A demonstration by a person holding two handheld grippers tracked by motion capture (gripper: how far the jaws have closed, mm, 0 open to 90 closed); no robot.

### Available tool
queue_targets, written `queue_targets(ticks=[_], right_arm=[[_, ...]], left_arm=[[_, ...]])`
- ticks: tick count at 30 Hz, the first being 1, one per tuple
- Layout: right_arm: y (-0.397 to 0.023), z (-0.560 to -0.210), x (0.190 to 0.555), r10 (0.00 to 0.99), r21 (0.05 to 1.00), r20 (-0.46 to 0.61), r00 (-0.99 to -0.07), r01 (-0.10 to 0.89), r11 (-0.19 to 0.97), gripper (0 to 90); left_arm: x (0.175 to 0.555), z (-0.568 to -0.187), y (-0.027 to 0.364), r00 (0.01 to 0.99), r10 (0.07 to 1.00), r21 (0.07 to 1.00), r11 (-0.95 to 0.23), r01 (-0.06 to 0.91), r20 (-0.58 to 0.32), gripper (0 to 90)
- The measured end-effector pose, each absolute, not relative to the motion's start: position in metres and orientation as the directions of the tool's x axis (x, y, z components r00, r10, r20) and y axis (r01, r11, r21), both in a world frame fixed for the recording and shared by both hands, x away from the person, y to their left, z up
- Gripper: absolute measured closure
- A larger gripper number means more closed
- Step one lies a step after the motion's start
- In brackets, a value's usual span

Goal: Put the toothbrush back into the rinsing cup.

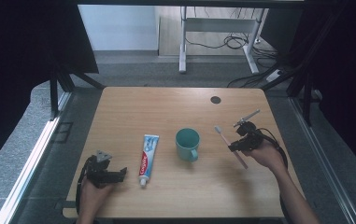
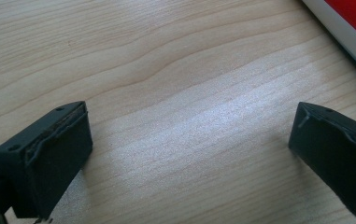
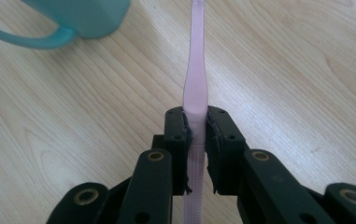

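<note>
A pink toothbrush [image 1: 229,144] is clamped at mid-handle in my right gripper [image 1: 236,145], right of a teal mug [image 1: 188,144]. Seen from the right gripper view, the toothbrush [image 3: 195,79] runs straight up between the shut jaws of that gripper [image 3: 196,135], with the mug [image 3: 75,18] at the upper left. A toothpaste tube [image 1: 147,159], red, white and blue, lies left of the mug. My left gripper [image 1: 119,174] rests open on the table just left of the tube. The left gripper view has the same gripper [image 2: 189,144] wide apart over bare wood, with the tube's edge [image 2: 353,23] at the top right corner.
The wooden table [image 1: 180,112] has a dark round grommet [image 1: 215,99] near its far edge. Beyond it stand a desk frame [image 1: 220,37] and floor cables. Dark curtains hang at both sides.
</note>
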State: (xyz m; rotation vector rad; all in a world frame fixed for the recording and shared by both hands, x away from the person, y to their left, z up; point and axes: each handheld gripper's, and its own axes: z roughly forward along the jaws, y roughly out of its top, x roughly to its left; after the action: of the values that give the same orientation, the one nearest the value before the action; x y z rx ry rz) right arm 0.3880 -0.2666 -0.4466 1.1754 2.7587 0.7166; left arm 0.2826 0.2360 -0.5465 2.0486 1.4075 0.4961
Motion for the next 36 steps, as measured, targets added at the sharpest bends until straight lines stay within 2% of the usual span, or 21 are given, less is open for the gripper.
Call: queue_targets(ticks=[36], right_arm=[[-0.237,-0.417,0.377,0.646,0.659,0.134,-0.752,0.554,0.508,78.4]], left_arm=[[0.283,-0.547,0.236,0.368,0.929,0.660,-0.258,0.706,-0.031,0.0]])
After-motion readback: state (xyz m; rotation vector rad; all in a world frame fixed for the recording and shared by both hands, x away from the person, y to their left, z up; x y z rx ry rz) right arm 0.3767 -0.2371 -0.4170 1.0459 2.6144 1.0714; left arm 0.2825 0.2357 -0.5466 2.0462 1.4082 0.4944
